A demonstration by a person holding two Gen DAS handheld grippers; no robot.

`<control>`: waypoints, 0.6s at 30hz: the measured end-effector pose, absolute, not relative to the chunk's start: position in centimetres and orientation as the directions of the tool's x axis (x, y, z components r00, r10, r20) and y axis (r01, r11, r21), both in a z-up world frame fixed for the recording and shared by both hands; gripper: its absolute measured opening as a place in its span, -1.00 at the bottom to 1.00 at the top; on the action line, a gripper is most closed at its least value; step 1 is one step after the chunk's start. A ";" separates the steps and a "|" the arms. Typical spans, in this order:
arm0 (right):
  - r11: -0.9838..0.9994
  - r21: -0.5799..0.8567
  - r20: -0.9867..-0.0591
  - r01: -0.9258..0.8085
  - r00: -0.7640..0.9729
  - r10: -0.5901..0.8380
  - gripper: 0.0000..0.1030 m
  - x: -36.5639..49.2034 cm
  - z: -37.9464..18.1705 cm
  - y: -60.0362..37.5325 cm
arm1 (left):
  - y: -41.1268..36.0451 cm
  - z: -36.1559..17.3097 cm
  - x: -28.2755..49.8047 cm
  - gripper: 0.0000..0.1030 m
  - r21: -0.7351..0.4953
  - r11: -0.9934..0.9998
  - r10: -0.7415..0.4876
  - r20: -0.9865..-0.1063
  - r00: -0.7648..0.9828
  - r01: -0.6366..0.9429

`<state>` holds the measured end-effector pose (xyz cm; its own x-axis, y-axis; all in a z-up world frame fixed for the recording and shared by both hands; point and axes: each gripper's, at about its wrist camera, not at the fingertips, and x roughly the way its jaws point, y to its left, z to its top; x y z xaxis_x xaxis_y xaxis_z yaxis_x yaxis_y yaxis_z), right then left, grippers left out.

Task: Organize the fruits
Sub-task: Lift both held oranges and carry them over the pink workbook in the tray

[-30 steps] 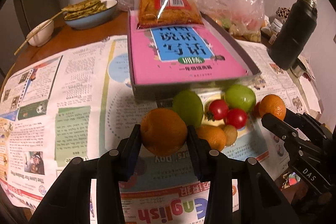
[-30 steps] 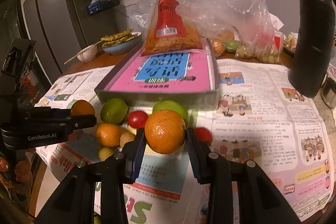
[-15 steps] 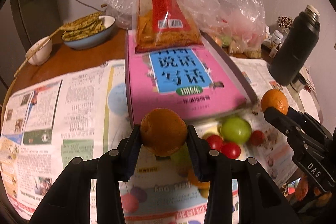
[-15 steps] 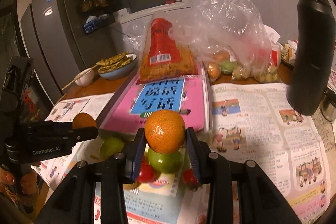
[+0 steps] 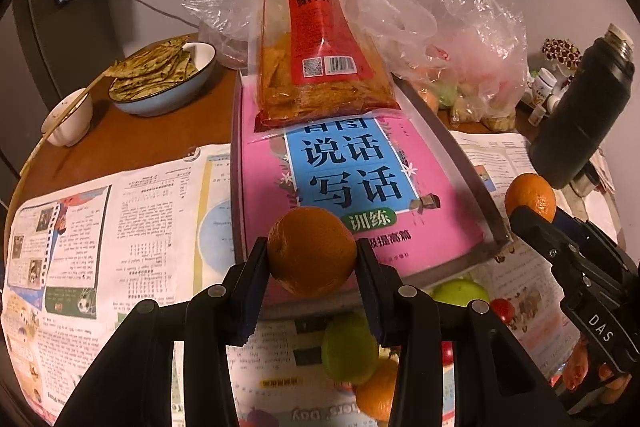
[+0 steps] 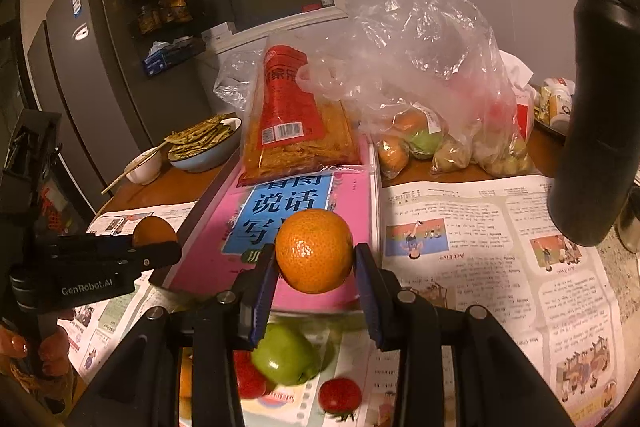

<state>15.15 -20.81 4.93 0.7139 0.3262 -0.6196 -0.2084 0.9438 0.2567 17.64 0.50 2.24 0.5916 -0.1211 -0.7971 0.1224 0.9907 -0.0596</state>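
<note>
Left wrist view: left gripper [image 5: 312, 259] has its jaws closed on a dull orange [image 5: 312, 251], held clear of the bench, hanging over the near edge of the pink book [image 5: 276, 187]. The book lies straight ahead of the jaws, long axis running away toward the snack packet [image 5: 320, 59] on its far end. Right gripper [image 5: 532, 215] shows at the right with a second orange, just beside the book's right corner. Loose fruit sits below and behind the jaws on the newspaper [image 5: 120, 227]: green apple [image 5: 460, 293], lime [image 5: 348, 351], another orange [image 5: 378, 391], tomato [image 5: 502, 309]. Right wrist view: right gripper [image 6: 314, 259] jaws clamped on a bright orange [image 6: 314, 251], also lifted, in front of the book's near right edge [image 6: 352, 203]. Left gripper [image 6: 154, 245] at left edge, about level with it, at the book's left side. Green apple [image 6: 286, 353] and strawberry [image 6: 340, 395] under the jaws on the paper. Plastic bag of fruit [image 6: 440, 131] lies beyond the book, nearer the right hand's side. Likely both oranges go forward, onto the book or to the bag; can't tell which.
</note>
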 end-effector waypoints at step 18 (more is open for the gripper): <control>0.950 0.219 -0.694 -0.223 0.649 0.312 -0.24 19.0 1.2 -19.2 | -1.3 -1.9 20.6 -0.15 0.001 0.991 -0.071 -0.844 0.532 0.133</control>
<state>19.05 -19.25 1.16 0.6489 0.3123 -0.6938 -0.2227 0.9499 0.2194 20.59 -1.28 -1.89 0.5322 -0.0708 -0.8437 0.1328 0.9911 0.0006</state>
